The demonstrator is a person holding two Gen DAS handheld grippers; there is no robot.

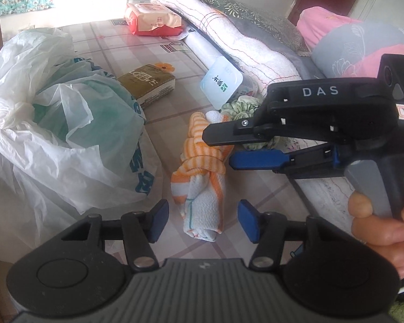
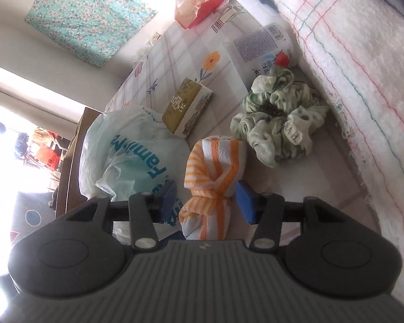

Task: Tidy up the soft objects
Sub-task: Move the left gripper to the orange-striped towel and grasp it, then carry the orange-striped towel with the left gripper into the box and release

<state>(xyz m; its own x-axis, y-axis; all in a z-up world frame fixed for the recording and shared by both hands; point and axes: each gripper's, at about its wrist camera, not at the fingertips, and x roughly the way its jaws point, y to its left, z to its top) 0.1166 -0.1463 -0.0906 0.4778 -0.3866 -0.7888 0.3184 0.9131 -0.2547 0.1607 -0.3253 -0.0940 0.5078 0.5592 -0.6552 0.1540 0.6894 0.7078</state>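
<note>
An orange-and-white striped towel (image 1: 202, 199) (image 2: 215, 161), tied in a knot, lies on the checked bed sheet (image 1: 159, 53). My left gripper (image 1: 203, 220) stands open around the towel's near end, with a gap on both sides. My right gripper (image 1: 218, 149) (image 2: 207, 202) comes in from the right, held by a hand (image 1: 377, 223). It straddles the knot; one pad is at the cloth and a gap shows at the other, so it is open. A crumpled green spotted cloth (image 1: 239, 107) (image 2: 280, 129) lies just beyond the towel.
A white plastic bag (image 1: 67, 123) (image 2: 132, 150) bulges left of the towel. A gold tissue pack (image 1: 148, 83), a white-blue wipes pack (image 1: 220, 80) and a red packet (image 1: 153, 18) lie farther back. A rolled white blanket (image 1: 242, 43) (image 2: 363, 67) runs along the right.
</note>
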